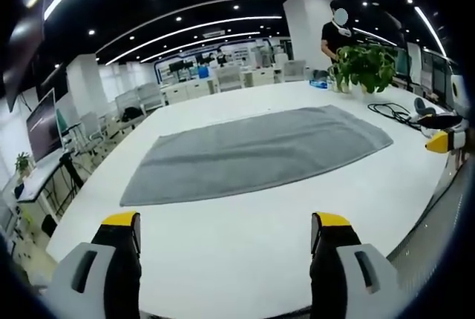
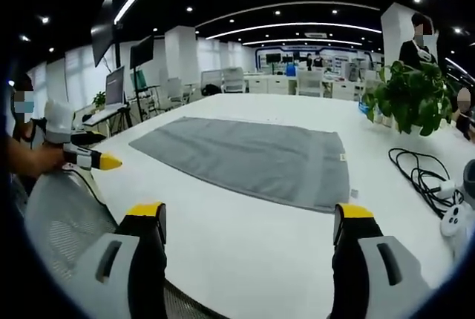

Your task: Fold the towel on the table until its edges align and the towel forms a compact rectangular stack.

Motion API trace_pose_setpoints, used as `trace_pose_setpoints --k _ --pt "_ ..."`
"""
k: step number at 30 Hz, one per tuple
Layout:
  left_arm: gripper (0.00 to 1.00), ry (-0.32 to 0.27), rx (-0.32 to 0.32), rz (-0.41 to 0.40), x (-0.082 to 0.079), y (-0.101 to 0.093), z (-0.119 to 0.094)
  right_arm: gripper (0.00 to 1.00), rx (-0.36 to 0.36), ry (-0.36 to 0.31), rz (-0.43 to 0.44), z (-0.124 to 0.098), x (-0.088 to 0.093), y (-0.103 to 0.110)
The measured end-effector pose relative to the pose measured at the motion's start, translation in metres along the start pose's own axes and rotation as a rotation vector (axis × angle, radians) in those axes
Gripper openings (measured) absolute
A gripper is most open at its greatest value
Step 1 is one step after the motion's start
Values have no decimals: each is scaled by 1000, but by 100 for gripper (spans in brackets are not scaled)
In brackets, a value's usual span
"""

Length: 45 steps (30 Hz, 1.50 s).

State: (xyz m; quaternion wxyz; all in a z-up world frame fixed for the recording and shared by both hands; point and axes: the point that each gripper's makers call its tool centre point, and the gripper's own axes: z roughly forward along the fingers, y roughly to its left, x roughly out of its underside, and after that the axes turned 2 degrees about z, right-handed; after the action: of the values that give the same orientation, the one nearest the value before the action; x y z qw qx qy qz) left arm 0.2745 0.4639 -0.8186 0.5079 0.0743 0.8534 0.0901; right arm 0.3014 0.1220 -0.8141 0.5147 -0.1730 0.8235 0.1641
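Observation:
A grey towel (image 1: 260, 152) lies spread flat on the white table (image 1: 245, 237); in the right gripper view the same towel (image 2: 249, 156) stretches across the middle. My left gripper (image 1: 226, 234) hovers open over the bare tabletop, short of the towel's near edge, holding nothing. My right gripper (image 2: 249, 226) is open too, just short of the towel's near long edge. The right gripper's yellow tip (image 1: 438, 141) enters the left gripper view at the right. The left gripper's yellow tip (image 2: 100, 160) enters the right gripper view at the left, held by a hand.
A potted plant (image 1: 364, 67) stands at the table's far end, seen again as a plant (image 2: 408, 96) beyond the towel. Black cables (image 2: 419, 170) and a white device (image 2: 454, 219) lie right of the towel. A mesh chair back (image 2: 59, 222) sits near. A person (image 1: 335, 33) stands behind the plant.

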Motion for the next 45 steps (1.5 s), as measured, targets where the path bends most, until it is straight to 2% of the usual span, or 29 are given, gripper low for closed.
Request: trace_pose_setpoints --k 6,16,21,27,36,45 --pt "97 4 7 7 0 -2 1 93 -10 33 -23 2 6 2" --pt "97 -23 17 -7 -3 2 6 95 18 43 -47 1 7 0" --pt "97 -15 15 0 -1 3 8 96 22 54 -54 1 9 1" --pt "96 -20 15 -3 -1 4 6 96 29 53 -51 0 8 0" --pt "95 -39 9 -12 -4 6 5 94 -8 21 -42 -1 2 3" --pt "95 -11 14 2 3 6 9 94 -6 9 -40 -2 0 3"
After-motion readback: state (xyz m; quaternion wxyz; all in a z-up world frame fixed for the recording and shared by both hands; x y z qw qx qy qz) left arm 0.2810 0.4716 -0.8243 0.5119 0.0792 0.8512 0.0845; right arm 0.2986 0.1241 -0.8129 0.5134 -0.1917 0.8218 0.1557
